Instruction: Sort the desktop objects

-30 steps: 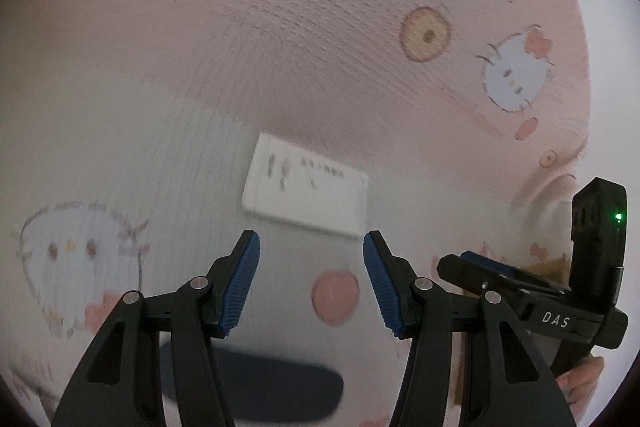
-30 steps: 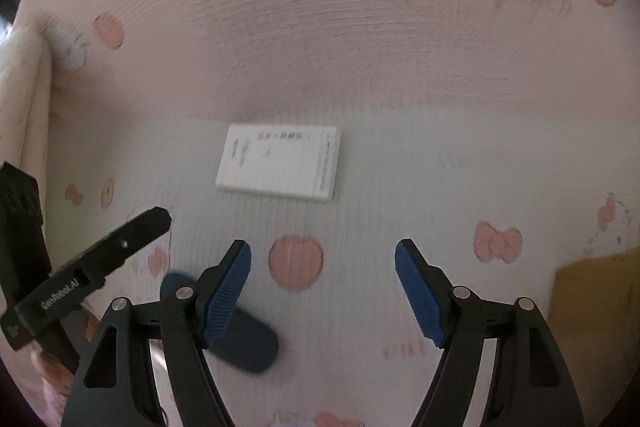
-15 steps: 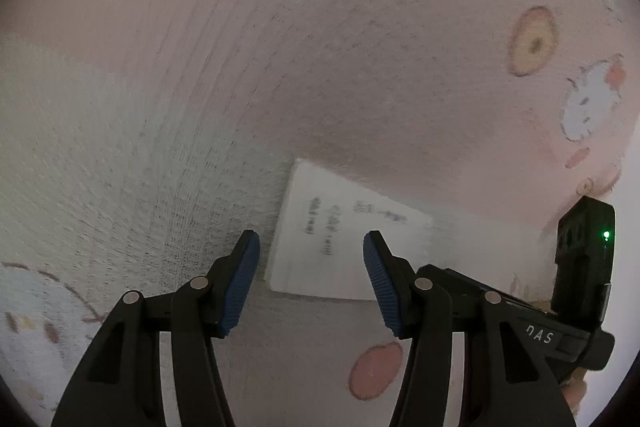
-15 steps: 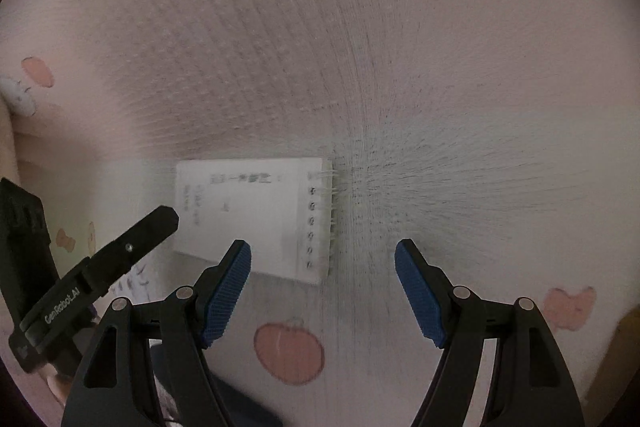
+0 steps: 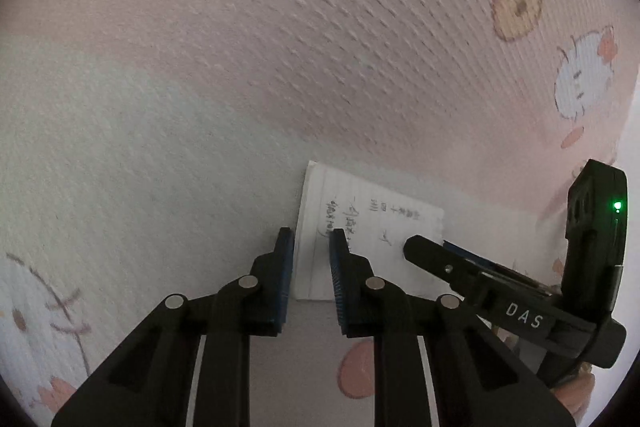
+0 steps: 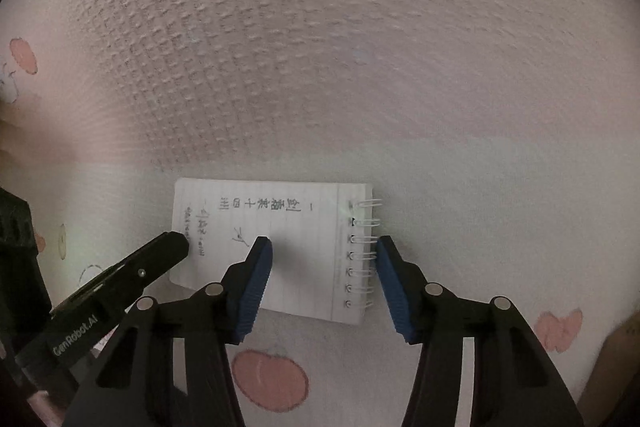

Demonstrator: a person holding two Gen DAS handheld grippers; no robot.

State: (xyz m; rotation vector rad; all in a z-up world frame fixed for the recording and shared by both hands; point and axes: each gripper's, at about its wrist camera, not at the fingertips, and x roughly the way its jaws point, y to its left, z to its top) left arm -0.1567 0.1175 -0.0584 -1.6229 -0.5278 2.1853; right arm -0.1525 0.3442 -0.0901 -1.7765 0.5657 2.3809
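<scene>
A small white spiral notepad (image 6: pixel 280 227) with handwriting lies flat on the printed cloth. In the left wrist view the notepad (image 5: pixel 372 219) sits just ahead of my fingers. My left gripper (image 5: pixel 312 233) has its jaws drawn narrow, pinching the pad's left edge between the blue pads. From the right wrist view the left gripper (image 6: pixel 176 243) shows side-on, its tip at that same edge. My right gripper (image 6: pixel 322 247) is open over the pad's right part, one finger on the page and the other just outside the wire spiral (image 6: pixel 364 251). In the left wrist view the right gripper (image 5: pixel 428 253) rests over the pad.
The pink and white tablecloth (image 6: pixel 320 67) carries cartoon cat and peach prints. A brown cardboard-coloured edge (image 6: pixel 616 367) shows at the lower right of the right wrist view. Part of a person's hand (image 5: pixel 576 391) holds the right gripper.
Both grippers have come forward and down onto the notepad. The left jaws have narrowed from wide open onto the pad's left edge. The right jaws stay wide.
</scene>
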